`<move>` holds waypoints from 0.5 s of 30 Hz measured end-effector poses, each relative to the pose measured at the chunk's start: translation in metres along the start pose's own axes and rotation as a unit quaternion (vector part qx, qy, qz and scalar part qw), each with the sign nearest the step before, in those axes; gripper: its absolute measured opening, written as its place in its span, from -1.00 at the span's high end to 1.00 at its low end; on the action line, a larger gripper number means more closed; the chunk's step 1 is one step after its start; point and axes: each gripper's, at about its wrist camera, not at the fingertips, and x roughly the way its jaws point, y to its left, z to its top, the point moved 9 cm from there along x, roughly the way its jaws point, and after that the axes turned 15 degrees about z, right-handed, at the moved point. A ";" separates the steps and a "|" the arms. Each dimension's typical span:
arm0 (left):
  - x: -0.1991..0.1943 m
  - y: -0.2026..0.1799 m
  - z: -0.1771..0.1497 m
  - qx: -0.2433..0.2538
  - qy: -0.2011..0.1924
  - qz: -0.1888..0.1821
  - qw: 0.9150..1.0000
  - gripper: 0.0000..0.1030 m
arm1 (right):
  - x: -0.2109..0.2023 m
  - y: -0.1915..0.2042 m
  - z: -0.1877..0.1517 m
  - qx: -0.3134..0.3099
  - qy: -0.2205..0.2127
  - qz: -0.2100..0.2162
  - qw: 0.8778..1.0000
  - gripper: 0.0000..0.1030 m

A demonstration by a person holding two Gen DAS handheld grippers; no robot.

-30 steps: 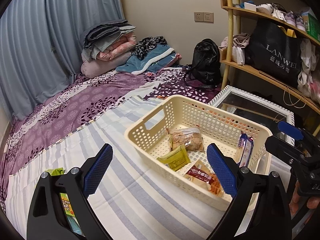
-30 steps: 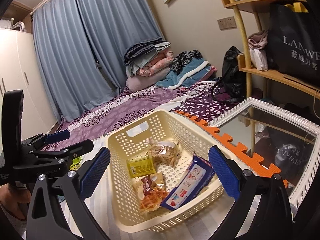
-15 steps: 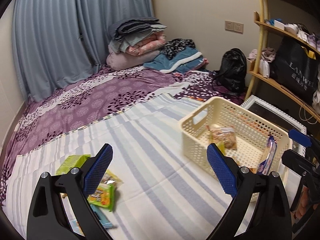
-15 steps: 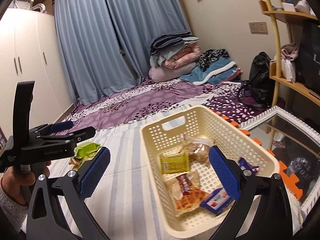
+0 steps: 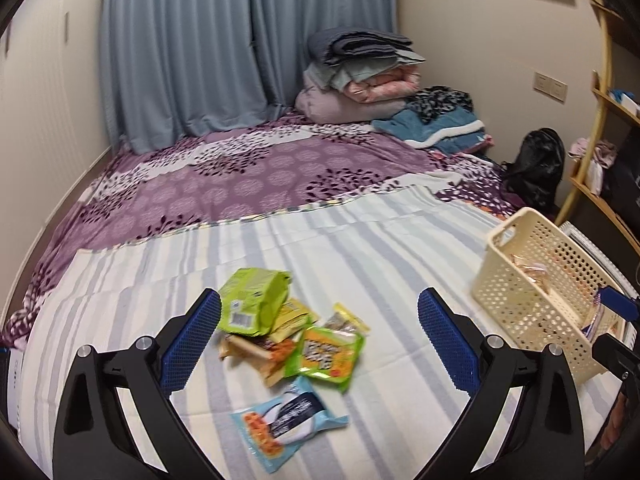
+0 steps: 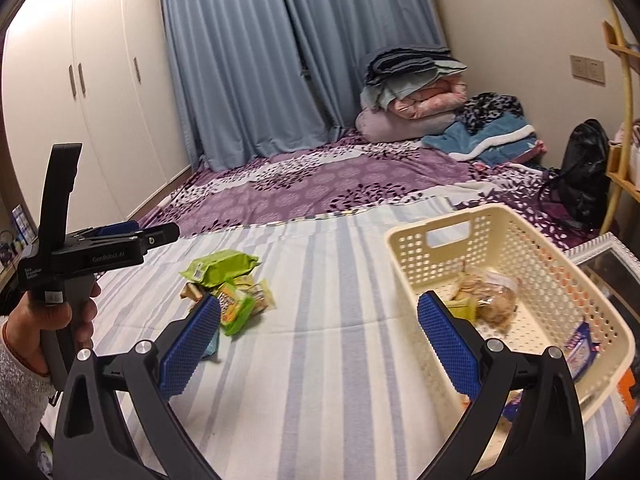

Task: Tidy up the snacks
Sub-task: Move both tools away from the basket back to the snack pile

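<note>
A bedroom: blue curtains, folded quilts against the far wall, and a bed (image 5: 280,168) whose near half is covered by a striped sheet (image 5: 360,248) that serves as the work surface. A loose pile of snacks (image 5: 288,332) lies toward the sheet's near left part: crinkly foil and plastic packets, a lime-green pouch (image 5: 256,304) on top, a pale-blue wrapper (image 5: 286,420) nearest the edge. At the sheet's right edge sits a cream perforated plastic basket (image 6: 492,232), handle cut-outs in its walls, already holding several packets, so the pile is likely what remains to sort. The left gripper (image 5: 320,344) hangs over the pile, its jaws spread wide and empty, seemingly lined up for a pick. The right gripper (image 6: 320,344) waits beside the basket, its jaws likewise apart with nothing in them.
</note>
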 end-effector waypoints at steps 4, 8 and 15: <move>0.012 0.024 -0.017 -0.009 0.019 0.011 1.000 -0.94 | 0.014 0.011 -0.006 -0.005 0.018 0.010 1.000 -0.90; 0.025 0.035 -0.044 -0.004 0.043 0.011 0.999 -0.94 | 0.028 0.021 -0.014 -0.009 0.038 0.019 0.999 -0.90; 0.042 0.028 -0.098 0.019 0.081 -0.025 0.996 -0.94 | 0.050 0.031 -0.030 -0.009 0.067 0.026 0.997 -0.90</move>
